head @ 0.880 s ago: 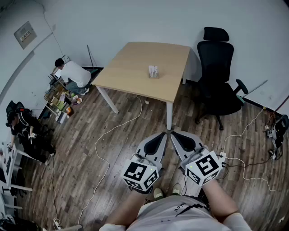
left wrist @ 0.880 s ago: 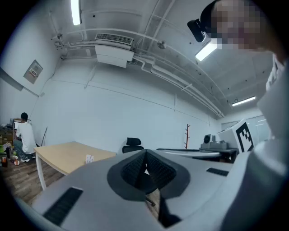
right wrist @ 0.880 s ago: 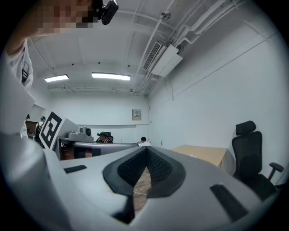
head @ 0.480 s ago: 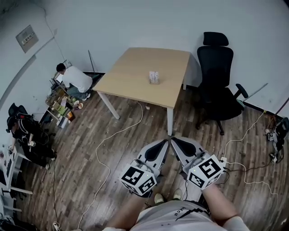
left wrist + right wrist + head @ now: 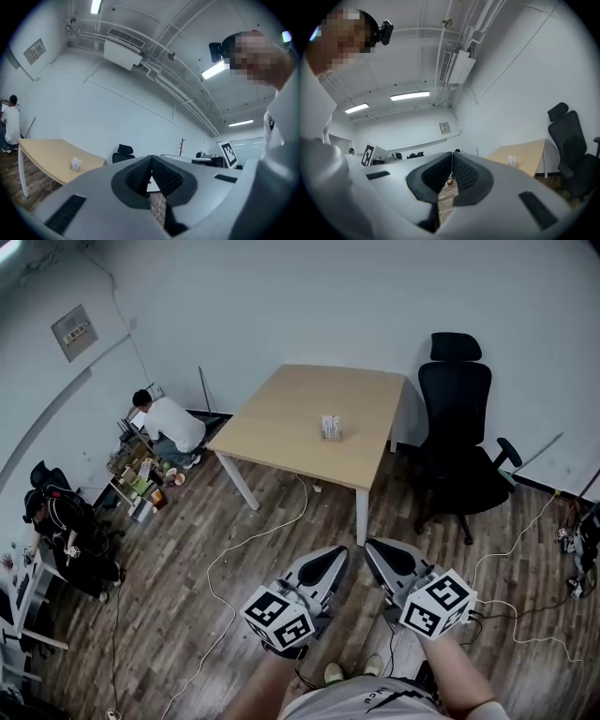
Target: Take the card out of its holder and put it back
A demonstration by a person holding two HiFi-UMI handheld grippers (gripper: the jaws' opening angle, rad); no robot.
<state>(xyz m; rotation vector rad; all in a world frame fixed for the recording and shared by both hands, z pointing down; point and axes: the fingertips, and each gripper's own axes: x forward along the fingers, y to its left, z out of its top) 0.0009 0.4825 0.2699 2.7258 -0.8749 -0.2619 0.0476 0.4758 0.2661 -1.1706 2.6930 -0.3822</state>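
A small clear card holder with a card (image 5: 331, 427) stands on the wooden table (image 5: 281, 418) across the room, near its right side. It also shows small in the left gripper view as the card holder (image 5: 76, 163) and in the right gripper view as the card holder (image 5: 512, 161). Both grippers are held close to the person's body, far from the table. My left gripper (image 5: 342, 550) is shut with nothing in it. My right gripper (image 5: 367, 545) is shut and empty too; its jaw tips meet.
A black office chair (image 5: 457, 442) stands right of the table. White cables (image 5: 246, 545) run over the wooden floor between me and the table. A person in a white shirt (image 5: 171, 421) crouches at the left wall beside clutter; another person (image 5: 58, 521) sits farther left.
The head view has tilted up, so the table and chair sit lower in the frame. Both grippers stay shut, held together, lower in the frame.
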